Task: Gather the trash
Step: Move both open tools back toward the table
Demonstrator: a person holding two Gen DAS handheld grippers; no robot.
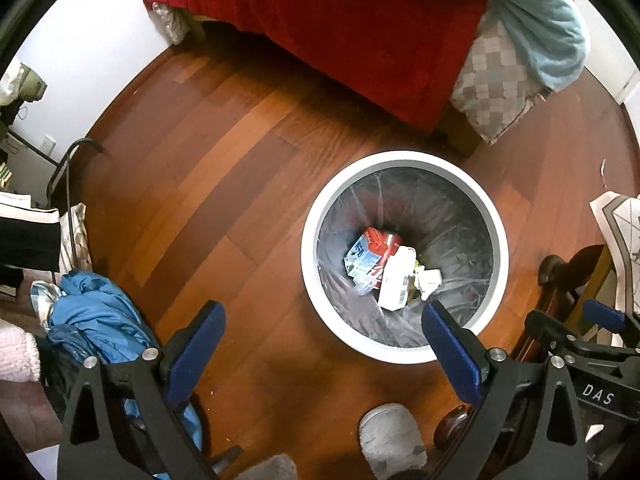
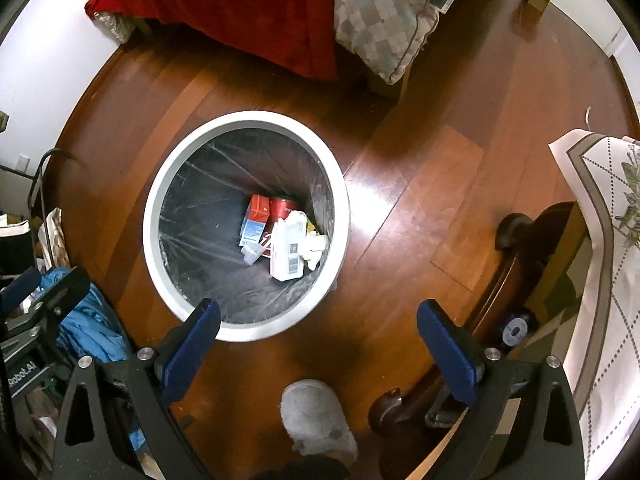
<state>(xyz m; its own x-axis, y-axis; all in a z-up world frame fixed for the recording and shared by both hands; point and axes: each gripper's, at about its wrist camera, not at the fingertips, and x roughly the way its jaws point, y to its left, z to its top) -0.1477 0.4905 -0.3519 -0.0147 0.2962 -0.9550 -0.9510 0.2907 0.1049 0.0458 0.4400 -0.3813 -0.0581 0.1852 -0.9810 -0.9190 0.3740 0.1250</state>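
Observation:
A round white trash bin (image 1: 320, 280) with a clear liner stands on the wooden floor; it also shows in the right wrist view (image 2: 160, 248). Inside lie a red and white carton (image 1: 368, 252), a white box (image 1: 396, 284) and crumpled paper (image 1: 430, 280); the same carton (image 2: 256, 216) and box (image 2: 286, 250) show from the right. My left gripper (image 1: 320, 344) is open and empty, held above the bin's near left edge. My right gripper (image 2: 318, 344) is open and empty, above the floor at the bin's near right.
A bed with a red cover (image 1: 360, 40) and checked pillow (image 1: 492, 84) is beyond the bin. Blue clothing (image 1: 96, 328) lies at the left. A dark wooden chair leg (image 2: 500, 312) and a patterned cloth (image 2: 600, 240) are at the right. A grey slipper (image 2: 312, 416) is below.

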